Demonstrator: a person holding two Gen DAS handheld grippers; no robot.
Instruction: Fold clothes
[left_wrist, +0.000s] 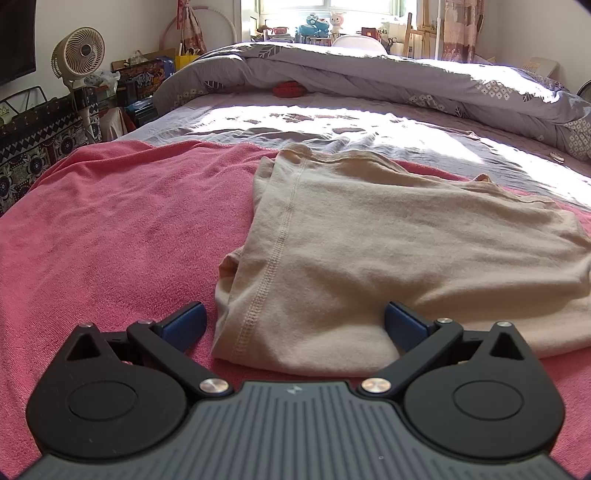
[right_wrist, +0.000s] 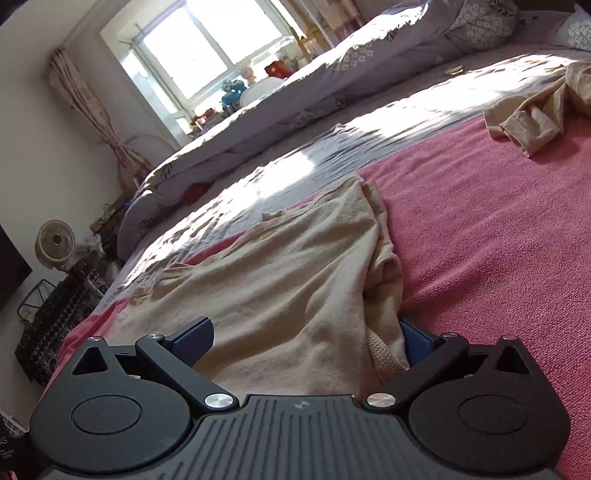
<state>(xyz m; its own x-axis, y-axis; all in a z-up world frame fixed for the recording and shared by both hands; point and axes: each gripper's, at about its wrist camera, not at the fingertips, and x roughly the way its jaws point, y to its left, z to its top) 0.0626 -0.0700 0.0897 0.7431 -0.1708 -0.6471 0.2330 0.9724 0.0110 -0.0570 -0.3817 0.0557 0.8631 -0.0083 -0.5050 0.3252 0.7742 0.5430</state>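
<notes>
Left gripper (left_wrist: 293, 325): jaws spread wide, gripping nothing, low over the pink towel (left_wrist: 122, 229), with the near hem of the folded beige garment (left_wrist: 388, 258) lying between its blue fingers (left_wrist: 184, 325). Right gripper (right_wrist: 306, 345): jaws also wide apart, the garment's (right_wrist: 280, 280) near edge bunched between them and draped against the right-hand finger; no pinch visible. The garment lies on the towel spread over the bed (left_wrist: 332, 122), with a second crumpled beige piece (right_wrist: 535, 110) well apart, at the towel's far edge in the right wrist view.
</notes>
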